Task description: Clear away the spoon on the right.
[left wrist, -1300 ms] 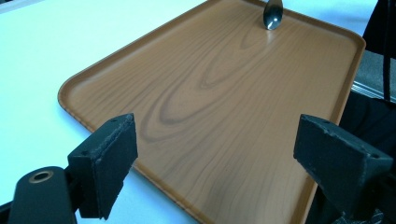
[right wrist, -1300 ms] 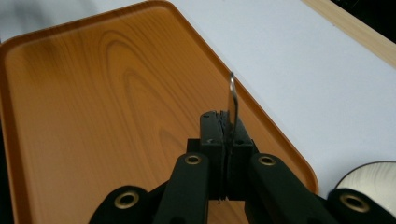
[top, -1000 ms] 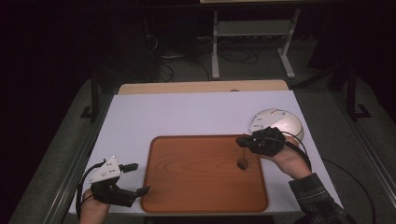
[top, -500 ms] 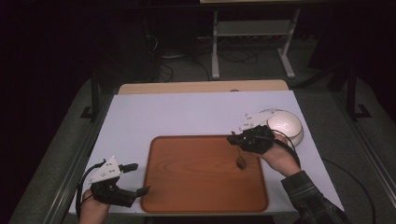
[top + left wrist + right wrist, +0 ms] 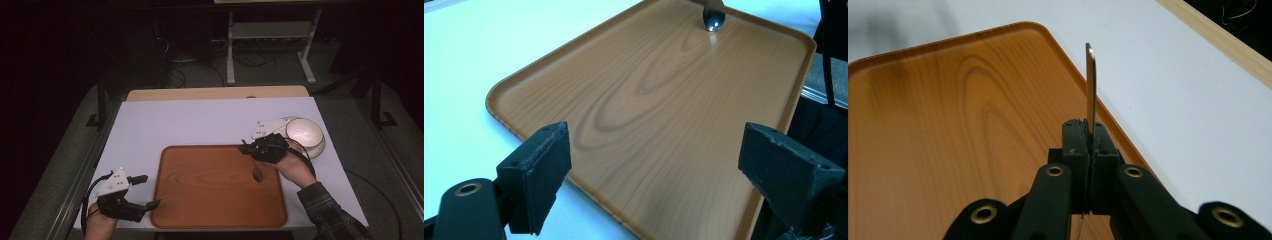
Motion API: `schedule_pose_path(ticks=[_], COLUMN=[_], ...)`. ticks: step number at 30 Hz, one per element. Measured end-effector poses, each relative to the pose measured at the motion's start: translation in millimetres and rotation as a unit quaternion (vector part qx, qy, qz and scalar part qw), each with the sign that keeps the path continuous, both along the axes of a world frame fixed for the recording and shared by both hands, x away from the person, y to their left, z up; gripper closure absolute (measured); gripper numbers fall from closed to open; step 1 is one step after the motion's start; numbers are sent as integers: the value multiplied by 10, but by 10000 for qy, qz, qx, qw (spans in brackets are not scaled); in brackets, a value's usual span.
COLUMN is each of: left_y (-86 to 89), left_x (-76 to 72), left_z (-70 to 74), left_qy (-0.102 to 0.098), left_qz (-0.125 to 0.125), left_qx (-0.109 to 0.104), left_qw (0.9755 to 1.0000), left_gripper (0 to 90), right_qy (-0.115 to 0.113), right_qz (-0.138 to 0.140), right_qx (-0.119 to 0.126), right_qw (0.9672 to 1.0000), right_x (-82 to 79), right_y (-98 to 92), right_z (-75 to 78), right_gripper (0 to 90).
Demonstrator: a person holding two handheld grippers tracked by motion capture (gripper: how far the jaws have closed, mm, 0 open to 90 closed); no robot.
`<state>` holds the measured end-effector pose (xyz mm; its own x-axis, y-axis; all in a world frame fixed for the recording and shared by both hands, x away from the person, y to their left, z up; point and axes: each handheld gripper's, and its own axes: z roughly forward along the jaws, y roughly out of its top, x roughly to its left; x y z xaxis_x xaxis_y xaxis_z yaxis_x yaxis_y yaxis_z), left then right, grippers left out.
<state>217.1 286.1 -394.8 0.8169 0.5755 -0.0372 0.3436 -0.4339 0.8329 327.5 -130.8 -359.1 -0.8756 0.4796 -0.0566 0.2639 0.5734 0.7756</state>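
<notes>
My right gripper (image 5: 248,148) has its black jaws pressed together on the handle of a small metal spoon (image 5: 257,172), which in the right gripper view sticks up past the pads as a thin flat strip (image 5: 1091,90). In the high view the spoon's bowl hangs down over the rectangular brown wood-grain tray (image 5: 200,200), toward the tray's two o'clock corner. A round white bowl (image 5: 306,134) sits on the pale tabletop (image 5: 175,120) at three o'clock from that gripper. My left gripper (image 5: 147,191) rests at the tray's eight o'clock corner, jaws wide apart and holding nothing, aimed across the tray (image 5: 649,100).
</notes>
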Motion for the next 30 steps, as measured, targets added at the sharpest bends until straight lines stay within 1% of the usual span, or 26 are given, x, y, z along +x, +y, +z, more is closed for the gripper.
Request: schedule_pose_path(ticks=[10, 11, 14, 17, 18, 19, 20, 25, 26, 27, 30], left_y=[-1, 0, 2, -1, -1, -1, -1, -1, -1, 0, 3], left_x=[-2, -4, -4, -3, -3, -3, -3, -3, -3, -2, -3], left_z=[1, 2, 1, 0, 0, 0, 0, 0, 0, 0, 0], left_qy=[0, 0, 4, 0, 0, 0, 0, 4, 4, 5, 8], left_qz=[3, 5, 9, 0, 0, 0, 0, 3, 3, 2, 7], left_qx=[3, 7, 3, 6, 6, 2, 2, 2, 2, 2, -1], left_qw=[10000, 10000, 10000, 10000, 10000, 10000, 10000, 10000, 10000, 10000, 10000], left_gripper=[130, 130, 130, 130, 130, 130, 130, 130, 130, 130, 130], right_qy=[61, 67, 108, 162, 162, 216, 216, 335, 335, 405, 458], right_qz=[54, 103, 111, 181, 181, 206, 206, 285, 285, 311, 349], right_qx=[-25, -73, -116, -214, -214, -267, -267, -465, -465, -536, -626], right_qw=[10000, 9999, 9998, 9995, 9995, 9992, 9992, 9979, 9979, 9973, 9964], right_x=[49, 63, 66, 82, 82, 88, 88, 119, 119, 131, 148], right_y=[88, 113, 138, 198, 198, 229, 229, 338, 338, 376, 412], right_z=[-65, -93, -116, -184, -184, -223, -223, -339, -339, -384, -438], right_gripper=[882, 881, 881, 882, 882, 881, 881, 880, 880, 880, 879])
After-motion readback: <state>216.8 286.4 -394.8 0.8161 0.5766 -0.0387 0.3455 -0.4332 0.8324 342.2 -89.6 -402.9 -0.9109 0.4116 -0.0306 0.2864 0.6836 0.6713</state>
